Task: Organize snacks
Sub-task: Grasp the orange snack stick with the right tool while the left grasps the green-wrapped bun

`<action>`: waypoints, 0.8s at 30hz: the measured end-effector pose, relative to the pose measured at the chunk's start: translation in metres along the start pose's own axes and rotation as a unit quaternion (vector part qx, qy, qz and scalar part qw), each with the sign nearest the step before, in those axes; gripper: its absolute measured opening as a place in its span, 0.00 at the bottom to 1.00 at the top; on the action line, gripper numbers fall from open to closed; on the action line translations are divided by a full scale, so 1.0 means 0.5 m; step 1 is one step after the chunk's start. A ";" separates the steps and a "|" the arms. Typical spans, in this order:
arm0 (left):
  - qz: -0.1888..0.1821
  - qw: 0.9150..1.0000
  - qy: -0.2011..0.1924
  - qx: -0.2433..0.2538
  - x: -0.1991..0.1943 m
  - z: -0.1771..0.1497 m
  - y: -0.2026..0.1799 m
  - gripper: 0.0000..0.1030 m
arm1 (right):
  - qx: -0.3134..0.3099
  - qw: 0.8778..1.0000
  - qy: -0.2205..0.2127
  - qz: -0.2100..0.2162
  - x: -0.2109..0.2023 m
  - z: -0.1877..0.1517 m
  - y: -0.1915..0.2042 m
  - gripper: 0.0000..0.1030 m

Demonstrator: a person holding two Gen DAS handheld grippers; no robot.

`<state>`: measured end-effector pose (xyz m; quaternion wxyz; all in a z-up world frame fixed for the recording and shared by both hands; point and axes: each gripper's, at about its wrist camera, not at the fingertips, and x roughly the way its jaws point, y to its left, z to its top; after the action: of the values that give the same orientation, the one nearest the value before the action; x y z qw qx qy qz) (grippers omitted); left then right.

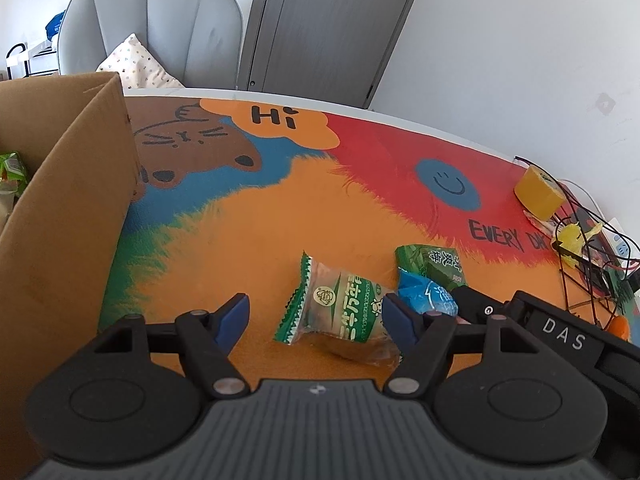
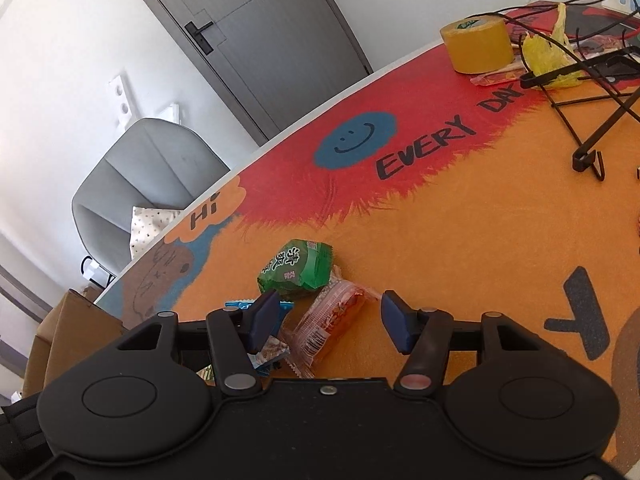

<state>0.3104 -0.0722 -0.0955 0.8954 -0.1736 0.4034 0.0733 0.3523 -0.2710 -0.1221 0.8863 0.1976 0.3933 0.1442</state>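
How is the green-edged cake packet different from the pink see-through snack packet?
The green-edged cake packet has a zigzag green border and green label over a brown cake; the pink packet is clear with reddish filling and a barcode. The cake packet lies between the left gripper's open jaws, the pink one between the right gripper's. Both lie flat on the colourful mat.

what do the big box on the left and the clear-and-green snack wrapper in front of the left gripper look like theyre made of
Box: looks like corrugated cardboard, matte brown, with a sharp folded corner and a raw top edge.

Snack wrapper: seems thin plastic film, glossy, partly see-through so the brown snack shows inside, with green zigzag crimped ends. Probably light and crinkly, though feel can't be confirmed by sight.
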 end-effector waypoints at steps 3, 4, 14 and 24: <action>0.002 1.000 0.005 0.000 0.008 -0.005 0.000 0.70 | -0.016 1.000 0.003 -0.007 0.005 -0.002 0.008 0.40; 0.002 1.000 0.004 0.001 0.008 -0.006 0.000 0.70 | -0.018 1.000 0.008 -0.005 0.007 -0.002 0.008 0.31; 0.000 1.000 -0.002 0.025 0.008 -0.017 -0.030 0.73 | -0.008 1.000 0.004 -0.010 -0.028 -0.011 -0.024 0.20; 0.017 0.998 -0.019 0.058 0.020 -0.038 -0.050 0.76 | -0.015 1.000 -0.002 -0.026 -0.051 -0.018 -0.036 0.26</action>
<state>0.3106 -0.1023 -0.1082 0.9101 -0.1129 0.3928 0.0685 0.3307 -0.2950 -0.1197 0.8934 0.1742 0.3942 0.1267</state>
